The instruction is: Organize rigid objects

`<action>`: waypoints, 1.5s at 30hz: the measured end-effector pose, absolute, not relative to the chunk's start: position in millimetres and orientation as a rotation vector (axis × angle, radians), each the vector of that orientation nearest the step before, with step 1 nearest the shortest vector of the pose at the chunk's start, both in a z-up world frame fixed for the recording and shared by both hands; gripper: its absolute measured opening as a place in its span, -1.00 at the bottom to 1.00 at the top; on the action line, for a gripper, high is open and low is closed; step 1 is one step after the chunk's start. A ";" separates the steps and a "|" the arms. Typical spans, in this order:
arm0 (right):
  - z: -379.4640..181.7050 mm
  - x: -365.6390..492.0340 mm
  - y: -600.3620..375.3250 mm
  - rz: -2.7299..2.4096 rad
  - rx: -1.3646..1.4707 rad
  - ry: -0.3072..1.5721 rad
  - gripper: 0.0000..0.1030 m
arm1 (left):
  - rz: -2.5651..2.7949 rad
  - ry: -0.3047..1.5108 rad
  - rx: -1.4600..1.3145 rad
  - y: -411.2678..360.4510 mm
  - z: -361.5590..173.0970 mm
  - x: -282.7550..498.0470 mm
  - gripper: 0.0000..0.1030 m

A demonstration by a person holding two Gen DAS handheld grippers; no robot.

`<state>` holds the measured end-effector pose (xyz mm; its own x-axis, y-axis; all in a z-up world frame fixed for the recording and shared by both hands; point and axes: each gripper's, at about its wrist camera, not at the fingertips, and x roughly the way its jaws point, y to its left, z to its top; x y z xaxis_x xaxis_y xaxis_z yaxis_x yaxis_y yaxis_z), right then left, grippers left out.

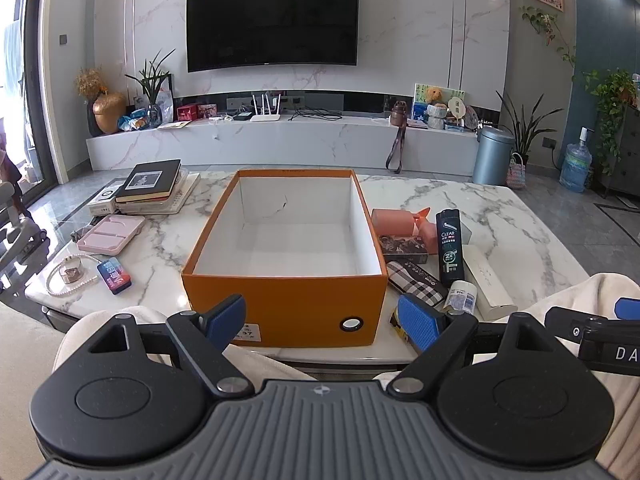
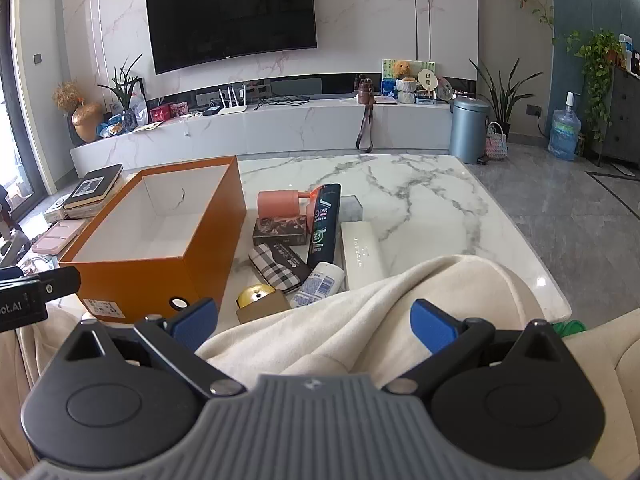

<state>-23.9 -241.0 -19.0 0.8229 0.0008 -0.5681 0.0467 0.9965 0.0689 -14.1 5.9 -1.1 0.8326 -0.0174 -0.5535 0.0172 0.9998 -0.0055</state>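
An open, empty orange box with a white inside stands on the marble table; it also shows in the right wrist view. To its right lie a dark shampoo bottle, a pink pump bottle, a plaid case, a long white box, a small white bottle and a gold-topped carton. My left gripper is open and empty in front of the orange box. My right gripper is open and empty above a cream cloth.
A stack of books, a pink tray, a bead necklace and a small blue tin lie on the table's left part. A TV console, a grey bin and plants stand behind.
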 end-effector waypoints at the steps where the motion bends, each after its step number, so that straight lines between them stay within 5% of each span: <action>1: -19.4 -23.6 -241.1 -0.025 0.082 0.606 0.97 | -0.019 0.588 -0.001 6.1 -1.1 -13.9 0.95; 16: -24.0 -14.9 -243.8 0.006 0.058 0.596 0.97 | -0.140 0.617 0.009 -5.6 -9.3 -4.2 0.95; 22: -23.2 12.9 -251.8 0.042 0.020 0.603 0.97 | -0.271 0.643 0.005 -18.8 -10.1 24.7 0.70; 31: -31.3 113.0 -295.0 0.032 0.126 0.795 0.54 | -0.379 0.768 0.001 -47.3 -11.2 106.9 0.19; 45: -100.1 249.9 -324.0 0.015 0.149 1.080 0.40 | -0.451 0.961 -0.107 -100.3 -49.4 239.4 0.18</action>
